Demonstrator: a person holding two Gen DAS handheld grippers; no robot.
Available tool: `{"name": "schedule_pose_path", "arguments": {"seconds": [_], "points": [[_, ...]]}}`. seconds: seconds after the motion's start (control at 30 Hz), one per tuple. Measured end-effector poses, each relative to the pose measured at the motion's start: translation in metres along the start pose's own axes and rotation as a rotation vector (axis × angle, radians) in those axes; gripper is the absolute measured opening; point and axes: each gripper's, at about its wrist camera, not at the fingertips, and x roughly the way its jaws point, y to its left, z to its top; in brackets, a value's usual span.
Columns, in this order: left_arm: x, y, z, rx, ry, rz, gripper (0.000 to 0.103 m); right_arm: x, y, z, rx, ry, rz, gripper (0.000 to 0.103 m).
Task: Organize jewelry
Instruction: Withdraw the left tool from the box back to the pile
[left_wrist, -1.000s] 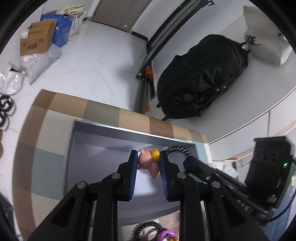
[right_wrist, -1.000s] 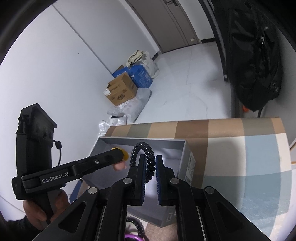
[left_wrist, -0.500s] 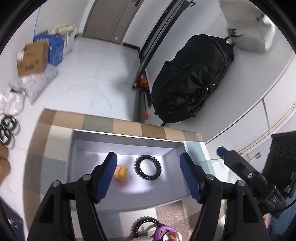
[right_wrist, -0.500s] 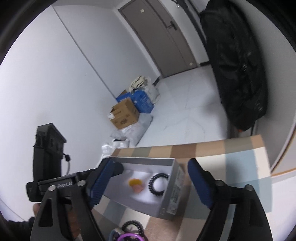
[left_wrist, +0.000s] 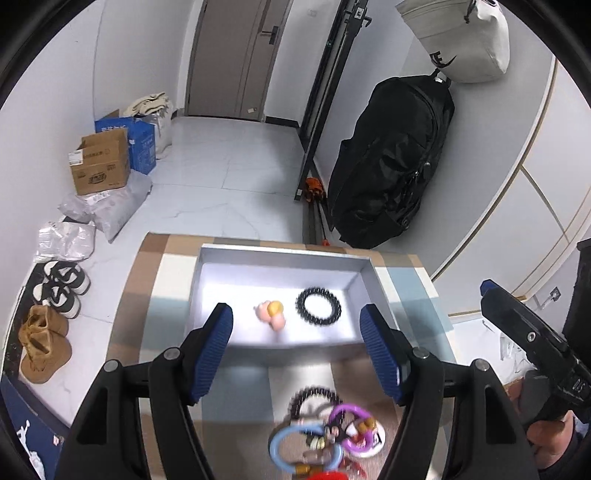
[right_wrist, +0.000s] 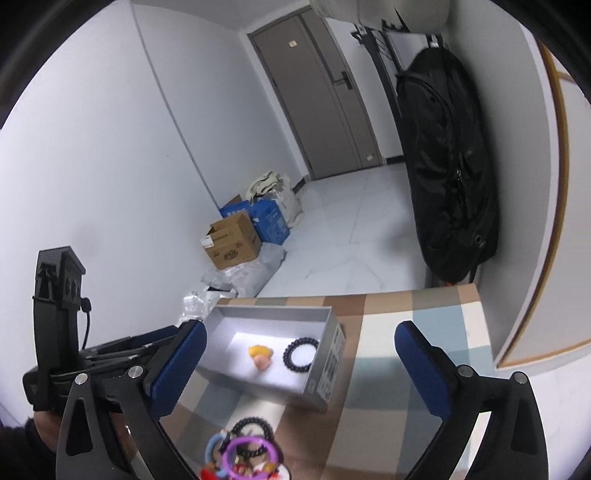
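Both sets of jaws had just been opening, nothing between them: left gripper (left_wrist: 297, 349) and right gripper (right_wrist: 299, 363) stood spread, their pink-and-yellow charm (left_wrist: 271, 314) and black bead bracelet (left_wrist: 318, 306) dropped inside the grey box (left_wrist: 280, 254); remaining jewelry pile (left_wrist: 325, 435) on the table awaited sorting.

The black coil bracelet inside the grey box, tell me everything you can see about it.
The black coil bracelet is a closed ring of tight, glossy spiral loops, plastic by the look of it. It lies flat on the pale floor of the open grey box, toward the box's right side in the left wrist view, just beside the small pink and yellow figure but apart from it. Nothing grips it.
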Motion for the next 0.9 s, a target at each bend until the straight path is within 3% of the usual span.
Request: {"name": "schedule_pose_path", "arguments": {"seconds": [0.1,0.47,0.7,0.9], "points": [[-0.008,-0.002,-0.009,-0.011,-0.015,0.015,0.079,-0.01,0.008,-0.011,-0.023,0.007,-0.008,0.103],[-0.027,0.0,-0.044,-0.025,-0.047,0.062,0.081,-0.043,0.014,-0.039,-0.046,0.011,-0.063,0.103],[-0.025,0.001,-0.064,-0.025,-0.002,0.051,0.081,-0.053,0.011,-0.05,-0.037,0.019,-0.095,0.103],[-0.018,0.003,-0.079,-0.05,0.09,-0.019,0.081,-0.058,0.011,-0.058,-0.013,0.025,-0.107,0.103]]}}
